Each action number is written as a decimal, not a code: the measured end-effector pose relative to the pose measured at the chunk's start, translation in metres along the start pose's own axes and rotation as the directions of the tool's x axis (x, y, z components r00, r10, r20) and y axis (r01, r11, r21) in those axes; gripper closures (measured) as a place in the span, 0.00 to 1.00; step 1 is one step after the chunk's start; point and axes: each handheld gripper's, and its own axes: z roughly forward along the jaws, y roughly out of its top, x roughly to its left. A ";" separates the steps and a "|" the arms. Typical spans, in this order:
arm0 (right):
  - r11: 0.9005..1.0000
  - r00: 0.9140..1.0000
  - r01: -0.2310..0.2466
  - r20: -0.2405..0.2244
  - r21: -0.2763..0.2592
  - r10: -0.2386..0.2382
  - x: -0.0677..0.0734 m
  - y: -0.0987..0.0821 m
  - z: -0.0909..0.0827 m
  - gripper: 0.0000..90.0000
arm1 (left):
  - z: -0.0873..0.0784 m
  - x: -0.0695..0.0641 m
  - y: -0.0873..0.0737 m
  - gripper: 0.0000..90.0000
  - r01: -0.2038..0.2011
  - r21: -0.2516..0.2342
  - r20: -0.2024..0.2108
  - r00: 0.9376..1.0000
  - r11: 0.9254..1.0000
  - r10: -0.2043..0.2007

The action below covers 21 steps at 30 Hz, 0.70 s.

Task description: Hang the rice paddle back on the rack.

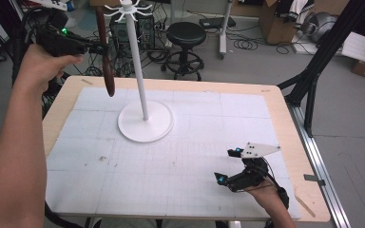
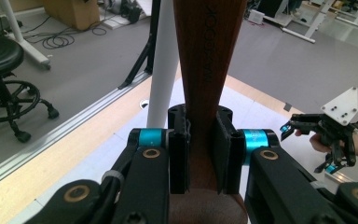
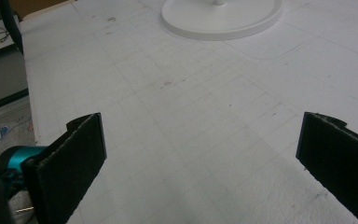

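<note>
Here the left tool [image 1: 94,47] is held raised beside the white rack stand [image 1: 145,102], clamped on a brown wooden utensil [image 1: 107,57]; in the left gripper view both pads [image 2: 179,151] are seen pressed on the wooden handle [image 2: 207,70], which runs up past the white pole [image 2: 163,70]. The utensil hangs roughly upright in the air above the far left part of the tabletop [image 1: 275,102], just beside the pole and apart from the round base [image 1: 128,127]. The hooks at the stand's top [image 1: 126,10] are seen bare. The right tool [image 1: 233,166] is parked low over the near right part of the white mat [image 1: 171,161], jaws spread wide with nothing between them, pads [image 3: 72,158] well apart in the right gripper view. The step in hand is judged to be the carry toward a hook, hanging not yet done. The next move probably calls for the utensil's upper end to be lifted level with a hook and its hole, if any, threaded on; a hole cannot be made out. The stand could be tipped if the pole is knocked.
</note>
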 end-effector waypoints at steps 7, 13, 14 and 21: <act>1.000 1.000 0.007 0.001 0.000 -0.007 0.000 0.000 0.001 0.01 | -0.001 0.000 0.000 0.87 0.001 0.007 0.000 1.000 1.000 -0.001; 1.000 1.000 0.005 -0.002 0.004 -0.005 0.000 0.000 0.001 0.00 | 0.003 -0.003 0.000 0.86 -0.010 0.030 -0.001 1.000 1.000 0.010; 1.000 1.000 0.004 -0.003 0.004 -0.004 0.000 0.000 0.001 0.01 | 0.004 -0.003 0.001 0.87 -0.015 0.033 -0.005 1.000 0.999 0.015; 1.000 1.000 0.006 0.001 0.003 -0.006 -0.001 0.000 0.001 0.01 | 0.002 -0.004 0.003 0.87 -0.018 0.028 -0.009 1.000 0.999 0.018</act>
